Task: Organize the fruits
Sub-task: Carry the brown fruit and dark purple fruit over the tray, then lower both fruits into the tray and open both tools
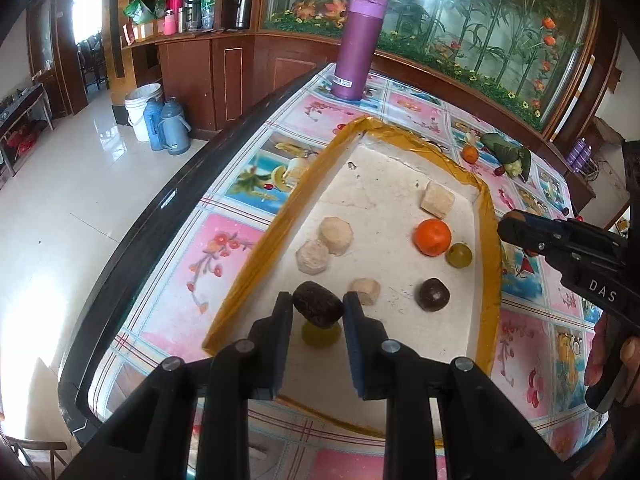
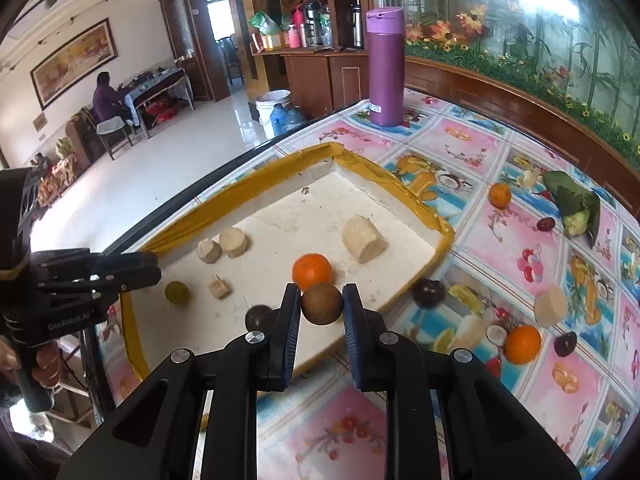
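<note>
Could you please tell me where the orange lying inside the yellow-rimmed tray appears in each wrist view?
Left wrist: the orange is right of centre, near the tray's right rim.
Right wrist: the orange is at centre, just behind the gripped brown ball.
Shared landmark: the purple bottle.

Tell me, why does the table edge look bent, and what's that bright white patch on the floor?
Left wrist view: the fisheye lens bows the table edge; window glare whitens the floor. Right wrist view: same bend, and glare streaks the glass panel.
</note>
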{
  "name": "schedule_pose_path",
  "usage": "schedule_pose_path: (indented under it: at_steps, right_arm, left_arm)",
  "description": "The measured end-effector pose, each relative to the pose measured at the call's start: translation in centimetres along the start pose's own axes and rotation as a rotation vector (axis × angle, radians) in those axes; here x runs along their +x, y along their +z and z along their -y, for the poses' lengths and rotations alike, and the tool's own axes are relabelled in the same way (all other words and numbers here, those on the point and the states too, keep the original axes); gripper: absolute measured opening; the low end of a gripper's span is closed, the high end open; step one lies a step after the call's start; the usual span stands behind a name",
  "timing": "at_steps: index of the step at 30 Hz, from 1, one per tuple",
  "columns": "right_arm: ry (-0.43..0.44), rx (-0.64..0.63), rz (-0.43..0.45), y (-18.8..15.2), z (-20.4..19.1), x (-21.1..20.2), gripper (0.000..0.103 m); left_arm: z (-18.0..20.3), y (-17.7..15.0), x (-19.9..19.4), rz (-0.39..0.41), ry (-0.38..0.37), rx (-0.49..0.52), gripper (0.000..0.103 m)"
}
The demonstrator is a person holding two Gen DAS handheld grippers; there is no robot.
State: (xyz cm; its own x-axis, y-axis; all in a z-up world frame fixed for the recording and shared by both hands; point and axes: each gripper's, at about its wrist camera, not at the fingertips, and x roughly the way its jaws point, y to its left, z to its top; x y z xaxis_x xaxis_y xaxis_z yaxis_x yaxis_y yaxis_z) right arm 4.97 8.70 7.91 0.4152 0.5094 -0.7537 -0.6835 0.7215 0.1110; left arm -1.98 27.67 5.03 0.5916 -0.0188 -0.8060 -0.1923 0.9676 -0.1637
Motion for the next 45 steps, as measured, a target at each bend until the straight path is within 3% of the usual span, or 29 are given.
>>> schedule_pose_path:
  at_steps: [11,21,37,40,45]
  right_arm:
    - [0.040,-0.037,-0.071,2.6,-1.9,6.4,0.021]
    - [0.038,-0.073,-0.127,2.9,-2.0,9.4,0.021]
    - [0.017,-0.124,-0.167,2.9,-2.3,11.3,0.021]
    - [0.011,-0.126,-0.164,2.9,-2.5,11.3,0.030]
    - [-0.017,-0.157,-0.162,2.6,-2.8,10.8,0.030]
  left_arm:
    - [-1.6,0.5,2.0,-0.042,-0.008,-0.025,0.028]
    - [-1.4,1.3,3.9,-0.067,-0.003,-0.018,0.028]
    - [-0.1,0.9,4.3,-0.037,0.090,0.058,0.029]
    - [0.1,0.9,4.3,-0.041,0.102,0.063,0.029]
    - [-0.3,0.7,4.0,-0.047,0.097,0.032,0.029]
